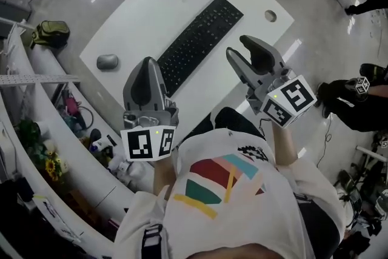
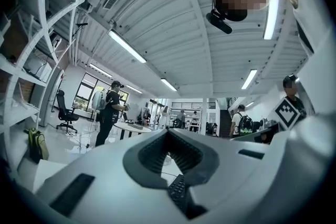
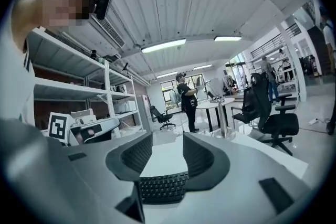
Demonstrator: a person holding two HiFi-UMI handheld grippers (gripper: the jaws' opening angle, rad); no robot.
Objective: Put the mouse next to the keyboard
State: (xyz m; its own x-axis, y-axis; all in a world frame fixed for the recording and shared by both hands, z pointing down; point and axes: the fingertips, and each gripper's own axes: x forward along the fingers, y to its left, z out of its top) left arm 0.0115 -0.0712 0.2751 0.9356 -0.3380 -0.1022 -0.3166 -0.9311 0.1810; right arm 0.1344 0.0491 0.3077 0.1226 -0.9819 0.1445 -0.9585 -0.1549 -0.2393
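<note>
Grey and oval, the mouse (image 1: 107, 62) lies on the white table (image 1: 139, 12). In the head view it is at about nine o'clock from the black keyboard (image 1: 200, 42) and well apart from it. Both grippers are apart from the mouse. The left gripper (image 1: 147, 62) is at three o'clock from the mouse, with its jaws closed together on nothing. The right gripper (image 1: 240, 47) is at three o'clock from the keyboard. Its jaws stand apart and empty, with the keyboard showing beneath them.

In the head view the left tool (image 1: 148, 67) covers the near end of the keyboard (image 1: 203, 36).
</note>
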